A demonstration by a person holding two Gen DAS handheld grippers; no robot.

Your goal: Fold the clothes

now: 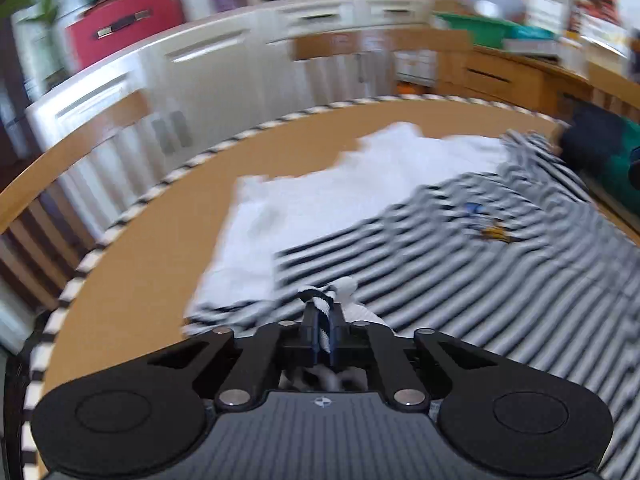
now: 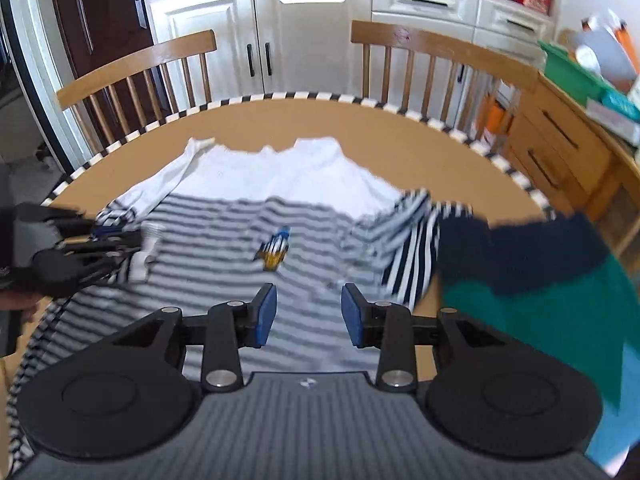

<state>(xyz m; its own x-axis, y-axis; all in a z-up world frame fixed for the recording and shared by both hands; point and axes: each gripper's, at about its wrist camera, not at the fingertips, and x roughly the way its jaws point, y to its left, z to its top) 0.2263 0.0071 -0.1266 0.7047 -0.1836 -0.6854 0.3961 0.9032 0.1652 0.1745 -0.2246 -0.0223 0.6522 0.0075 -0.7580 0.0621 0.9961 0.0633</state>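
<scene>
A grey-and-white striped shirt (image 2: 224, 232) with a small duck patch (image 2: 273, 251) lies spread on the brown table (image 2: 392, 148), overlapping a white garment (image 2: 276, 176) behind it. My left gripper (image 1: 323, 312) is shut on a bunched edge of the striped shirt (image 1: 460, 272); the right wrist view shows it at the left (image 2: 136, 240), gripping the shirt's left side. My right gripper (image 2: 308, 312) hovers over the shirt's near part, open, with nothing between its blue pads (image 2: 266, 312).
A navy-and-green knit garment (image 2: 532, 272) lies at the table's right, beside a darker striped piece (image 2: 412, 256). Two wooden chairs (image 2: 440, 64) stand behind the table's striped rim. White cabinets (image 2: 304, 36) and a wooden dresser (image 2: 560, 144) lie beyond.
</scene>
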